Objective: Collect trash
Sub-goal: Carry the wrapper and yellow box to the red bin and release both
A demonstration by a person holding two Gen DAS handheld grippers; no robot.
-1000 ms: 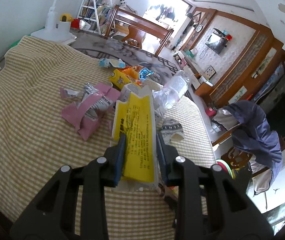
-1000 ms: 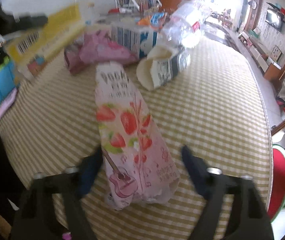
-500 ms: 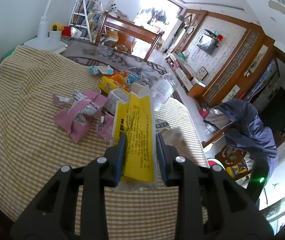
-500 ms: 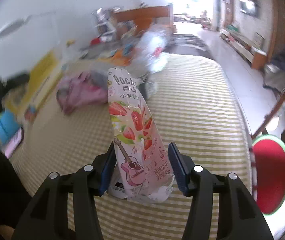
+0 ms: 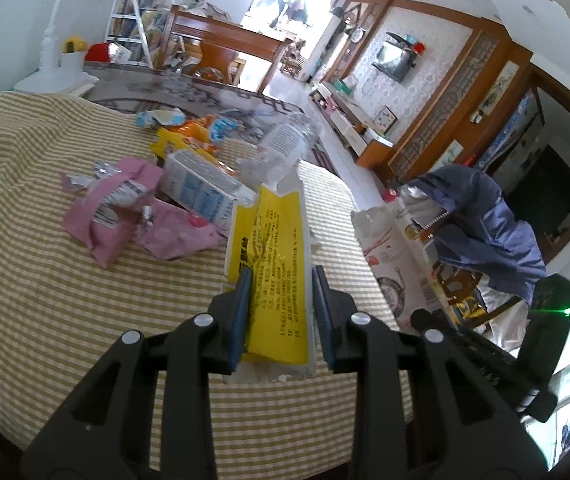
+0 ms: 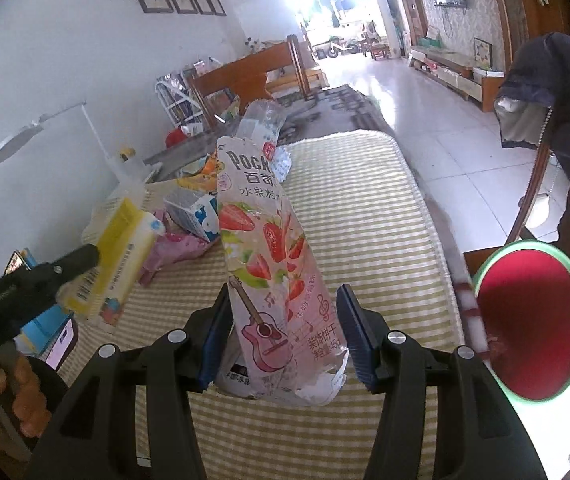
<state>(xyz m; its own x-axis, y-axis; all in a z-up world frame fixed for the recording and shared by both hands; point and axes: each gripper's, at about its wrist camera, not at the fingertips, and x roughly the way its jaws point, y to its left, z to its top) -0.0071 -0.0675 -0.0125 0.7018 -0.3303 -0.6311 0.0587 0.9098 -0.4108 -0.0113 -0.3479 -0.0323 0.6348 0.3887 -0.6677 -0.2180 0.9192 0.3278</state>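
Note:
My left gripper (image 5: pixel 281 304) is shut on a yellow and white snack pack (image 5: pixel 273 256), held up over the checked tablecloth (image 5: pixel 45 280). My right gripper (image 6: pixel 283 332) is shut on a pink strawberry biscuit pack (image 6: pixel 269 264), lifted off the table with its torn end toward me. In the left wrist view that pink pack (image 5: pixel 393 248) hangs at the right. A litter pile lies further back: pink wrappers (image 5: pixel 117 208), a white and blue carton (image 5: pixel 201 188), a clear plastic bottle (image 5: pixel 285 140) and orange snack bags (image 5: pixel 189 136).
A round red seat with a green rim (image 6: pixel 533 320) stands past the table's right edge. A chair draped with a blue jacket (image 6: pixel 557 96) is beyond it. A phone (image 6: pixel 63 344) lies at the table's left, and a white desk lamp (image 5: pixel 57 60) stands at the back.
My right gripper closed on the strawberry pack and raised it off the cloth, rolling as it rose. My left gripper carried the yellow pack a little sideways, bringing the right gripper into its view.

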